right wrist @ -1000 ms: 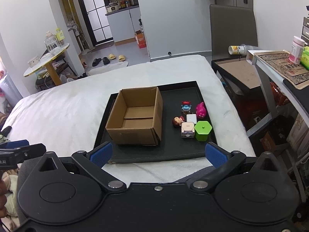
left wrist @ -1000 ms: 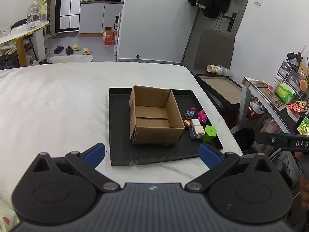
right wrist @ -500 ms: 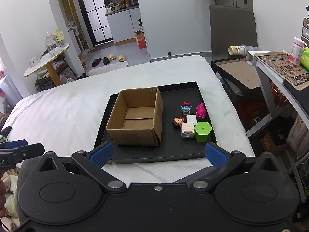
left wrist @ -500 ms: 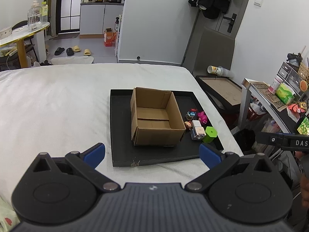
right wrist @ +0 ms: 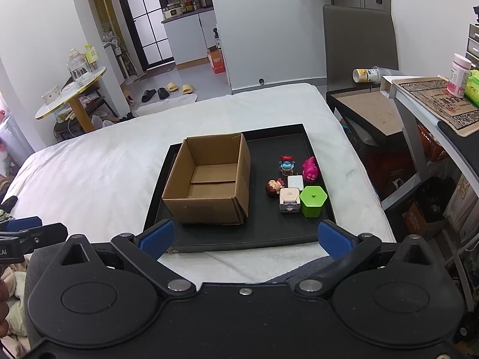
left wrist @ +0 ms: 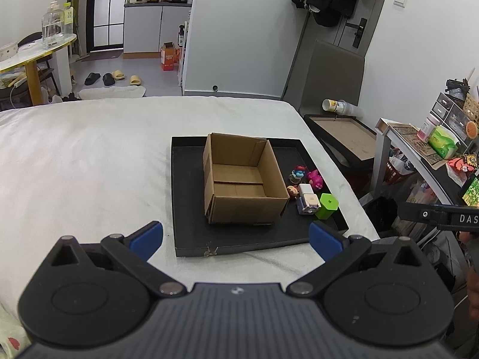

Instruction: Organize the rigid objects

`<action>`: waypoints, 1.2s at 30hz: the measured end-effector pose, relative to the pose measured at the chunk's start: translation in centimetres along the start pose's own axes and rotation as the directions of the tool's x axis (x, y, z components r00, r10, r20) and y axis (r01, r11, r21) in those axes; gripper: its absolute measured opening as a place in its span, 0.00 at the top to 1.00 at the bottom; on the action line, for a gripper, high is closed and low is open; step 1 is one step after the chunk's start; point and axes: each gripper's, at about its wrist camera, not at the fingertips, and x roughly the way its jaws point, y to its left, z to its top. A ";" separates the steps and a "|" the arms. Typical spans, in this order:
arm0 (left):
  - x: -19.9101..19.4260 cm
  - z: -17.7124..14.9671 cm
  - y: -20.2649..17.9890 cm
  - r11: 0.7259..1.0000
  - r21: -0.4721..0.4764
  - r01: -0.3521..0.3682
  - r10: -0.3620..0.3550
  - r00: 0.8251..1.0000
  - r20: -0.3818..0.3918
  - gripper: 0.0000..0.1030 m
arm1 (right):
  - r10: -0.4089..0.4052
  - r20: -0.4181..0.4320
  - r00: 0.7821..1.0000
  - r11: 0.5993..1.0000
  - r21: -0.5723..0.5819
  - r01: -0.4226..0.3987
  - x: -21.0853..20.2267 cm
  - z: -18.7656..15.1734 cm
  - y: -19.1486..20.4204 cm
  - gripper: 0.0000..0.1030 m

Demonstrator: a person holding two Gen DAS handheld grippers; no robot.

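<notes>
Toys and box: nothing sorted yet, by the look of it; all the work is left.
Bed point(left wrist: 89, 155): white cover, carries the black tray point(left wrist: 191, 209), which lies near the bed's right edge.
Cardboard box point(right wrist: 209, 179): stands on the tray's left half, open side up, flaps out of the way, bare inside. Its long axis looks to run from the near edge of the tray to the far edge.
Green hexagonal pot point(right wrist: 312, 200): upright, lid knob pointing up, nearest the tray's right front corner.
Cube toy point(right wrist: 289, 199): just beside the pot, on its left; touching or not, cannot tell.
White block point(right wrist: 295, 182): lies flat behind the cube toy.
Pink figure point(right wrist: 310, 169): behind the pot, long axis running away from the camera.
Blue figure point(right wrist: 286, 163): upright, farthest back.
Brown-haired head figure point(right wrist: 274, 186): tipped on its side, closest to the box.
Left hand-held gripper point(left wrist: 236, 236): spread wide, holding nothing, hovering short of the tray's near edge.
Right hand-held gripper point(right wrist: 244, 239): likewise spread wide and bare, over the near edge.
</notes>
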 end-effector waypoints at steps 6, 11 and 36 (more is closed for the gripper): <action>0.2 0.0 0.0 1.000 -0.001 -0.001 0.001 1.000 -0.002 0.00 | 0.004 0.002 1.000 1.000 -0.002 -0.004 0.1 0.0 -0.1 0.00; 0.8 0.3 0.1 1.000 -0.006 -0.004 0.004 1.000 -0.009 0.00 | 0.005 -0.005 1.000 1.000 0.001 -0.005 0.4 0.1 -0.1 0.00; 8.0 4.0 0.9 1.000 -0.029 0.010 -0.013 0.995 -0.099 0.00 | -0.005 -0.100 0.995 1.000 0.014 0.007 6.8 2.7 -2.3 0.00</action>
